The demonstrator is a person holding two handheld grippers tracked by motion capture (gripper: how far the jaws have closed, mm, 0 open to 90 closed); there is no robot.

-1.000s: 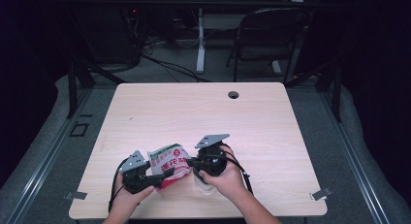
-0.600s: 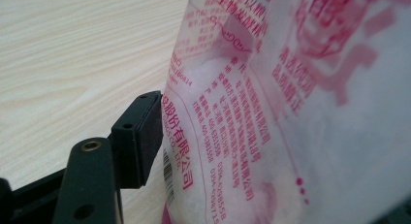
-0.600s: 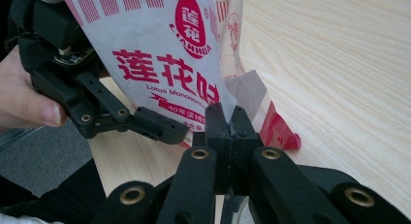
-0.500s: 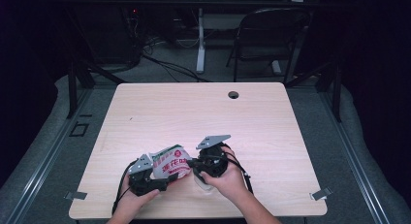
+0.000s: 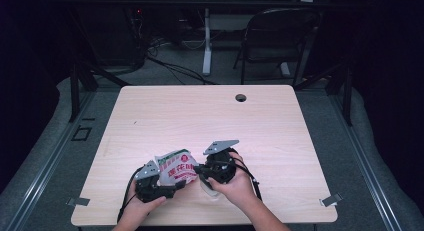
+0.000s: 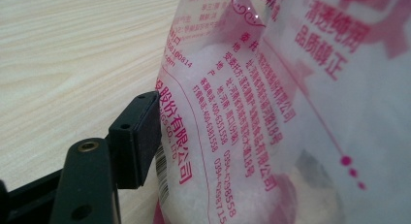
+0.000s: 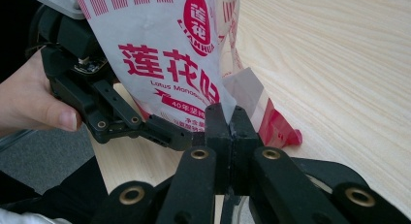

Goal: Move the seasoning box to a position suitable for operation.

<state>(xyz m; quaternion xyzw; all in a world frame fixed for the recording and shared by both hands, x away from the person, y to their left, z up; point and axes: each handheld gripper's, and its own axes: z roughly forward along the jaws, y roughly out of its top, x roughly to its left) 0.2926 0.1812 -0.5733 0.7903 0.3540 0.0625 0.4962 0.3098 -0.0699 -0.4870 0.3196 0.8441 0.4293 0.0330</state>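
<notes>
A white plastic bag with red print (image 5: 176, 170) stands near the table's front edge, held between both grippers. My right gripper (image 5: 198, 169) is shut on a thin corner flap of the bag (image 7: 165, 54); its jaws (image 7: 231, 120) meet with the film pinched between them. My left gripper (image 5: 172, 187) reaches in from the left around the bag's lower body. Its one visible pad (image 6: 140, 136) rests against the bag's side (image 6: 271, 112), and the bag hides the other jaw. These jaws have just been opening slightly, with the bag still between them. A hand holds the left gripper (image 7: 177, 134).
The light wooden table (image 5: 200, 116) has a round cable hole (image 5: 241, 97) near its far edge. Metal clips (image 5: 331, 199) sit at the front corners. A black chair (image 5: 280, 36) and cables stand on the floor beyond the table.
My left gripper has shifted a little to the right, closer to the right gripper, with the bag still between its jaws. The right gripper has stayed put.
</notes>
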